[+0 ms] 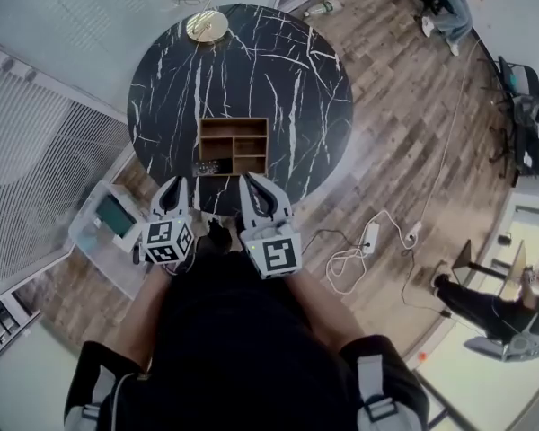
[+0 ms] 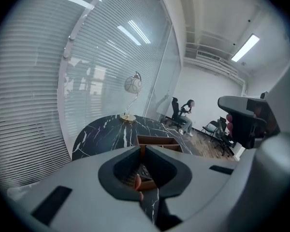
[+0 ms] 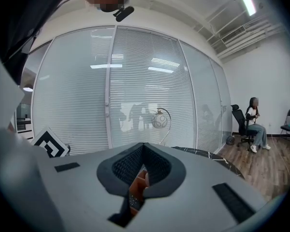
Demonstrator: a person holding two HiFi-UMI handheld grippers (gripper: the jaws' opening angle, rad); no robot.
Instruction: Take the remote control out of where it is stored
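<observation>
Remote [image 1: 207, 165] sits in near-left compartment of wooden organizer [image 1: 234, 121], on table just ahead of both grippers. Left gripper [image 1: 174, 189] jaws pressed together, nothing held; right gripper [image 1: 253, 189] same deal. Left looks slightly nearer, roughly in line. Remote's long axis too small to tell tbh.

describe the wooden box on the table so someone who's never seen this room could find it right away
On the round black marble table with white veins, look at the edge nearest the person. The wooden box sits there, open and split into several compartments. It is the only brown, square-cornered thing; the gold lamp base stands at the far edge.
</observation>
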